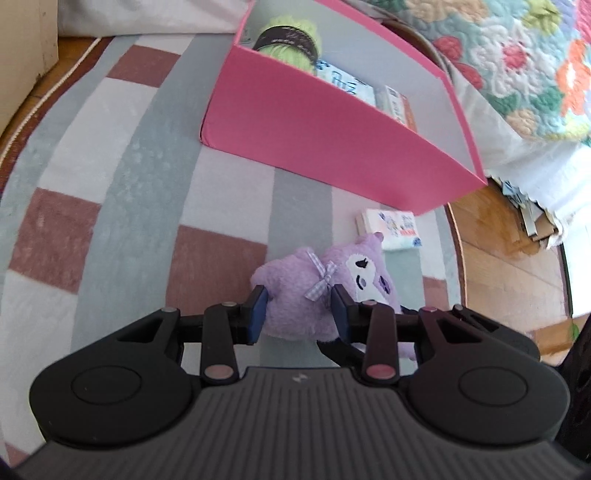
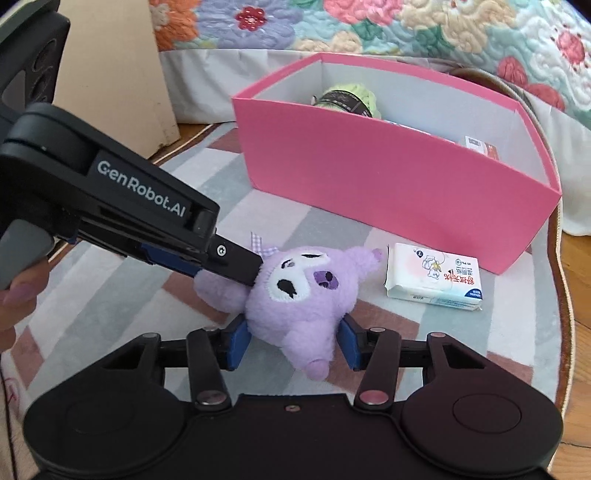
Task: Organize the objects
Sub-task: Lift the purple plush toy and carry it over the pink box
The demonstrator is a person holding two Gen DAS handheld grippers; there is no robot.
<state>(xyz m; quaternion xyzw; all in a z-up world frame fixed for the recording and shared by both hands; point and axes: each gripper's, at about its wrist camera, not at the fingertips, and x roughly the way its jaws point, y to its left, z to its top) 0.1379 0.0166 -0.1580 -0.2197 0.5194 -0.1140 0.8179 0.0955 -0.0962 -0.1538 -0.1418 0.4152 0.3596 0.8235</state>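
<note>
A purple plush toy (image 1: 317, 284) with a white face lies on the striped rug (image 1: 129, 166). My left gripper (image 1: 301, 314) has its blue pads on either side of the toy's body and grips it. In the right wrist view the toy (image 2: 299, 291) sits between the pads of my right gripper (image 2: 293, 343), which press on its head. The left gripper (image 2: 229, 264) reaches in from the left onto the toy's body. A pink box (image 2: 388, 184) stands behind, holding green yarn (image 2: 347, 98) and small packs. A white tissue pack (image 2: 434, 282) lies right of the toy.
The pink box (image 1: 314, 140) stands just beyond the toy in the left wrist view, with the tissue pack (image 1: 395, 229) by its near corner. A floral quilt (image 2: 369, 29) hangs behind. Wood floor (image 1: 498, 258) borders the rug on the right. A beige cabinet (image 2: 110, 74) stands at the back left.
</note>
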